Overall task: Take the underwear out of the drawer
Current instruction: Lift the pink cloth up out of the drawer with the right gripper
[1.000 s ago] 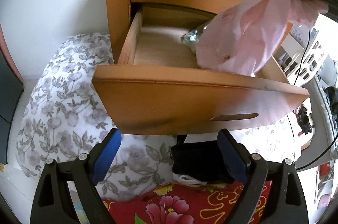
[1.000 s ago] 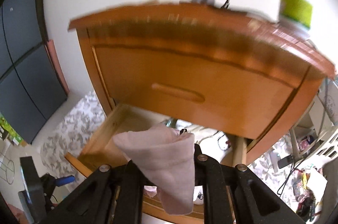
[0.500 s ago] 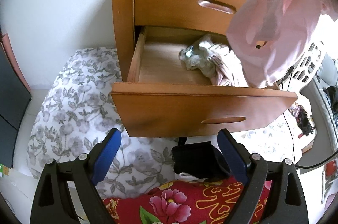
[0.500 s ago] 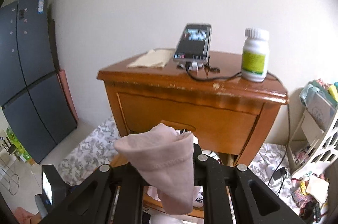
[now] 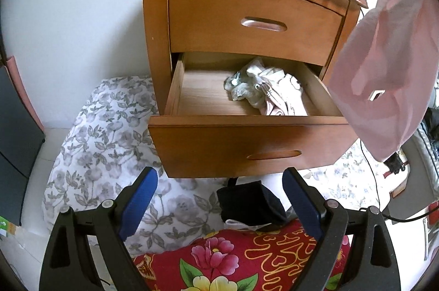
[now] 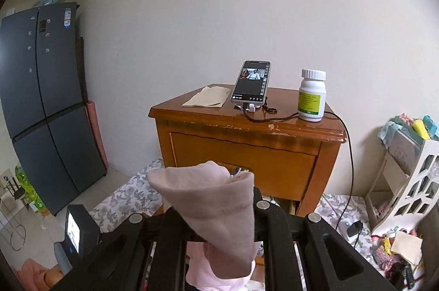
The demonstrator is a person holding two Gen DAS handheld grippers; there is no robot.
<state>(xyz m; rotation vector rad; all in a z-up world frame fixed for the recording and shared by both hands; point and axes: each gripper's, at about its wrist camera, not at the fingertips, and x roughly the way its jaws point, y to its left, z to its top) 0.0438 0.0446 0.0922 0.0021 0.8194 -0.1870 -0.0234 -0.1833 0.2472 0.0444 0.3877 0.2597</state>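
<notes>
While its jaws stand nearly closed, the right gripper [image 6: 219, 211] pinches a pale pink pair of underwear [image 6: 216, 206]; the cloth bunches up in a cone above the fingers and hangs down below them. Seen from the left wrist, the same pink garment [image 5: 384, 77] hangs in the air to the upper right of the left claw, clear of the drawer and above its right front corner.

Ahead of the right claw and a little beyond the held cloth stands a wooden nightstand [image 6: 247, 151]. On its top, further out, a phone [image 6: 252, 82] leans on a small stand, with a folded beige cloth [image 6: 208, 96] to its left and a white bottle with a yellow-green label [image 6: 312, 96] to its right. A dark refrigerator [image 6: 41, 104] stands far to the left.

The left gripper [image 5: 219, 200] is wide open with nothing between its blue pads [image 5: 137, 203]. Just ahead of and above it the lower drawer [image 5: 233, 145] is pulled out; a crumpled pile of light clothes [image 5: 263, 90] lies in its right half, the left half bare wood. Below the drawer front, between the fingers, a dark bundle [image 5: 249, 203] rests on a floral grey-and-white sheet [image 5: 98, 148], and a red flowered blanket [image 5: 233, 260] lies nearest the claw.
</notes>
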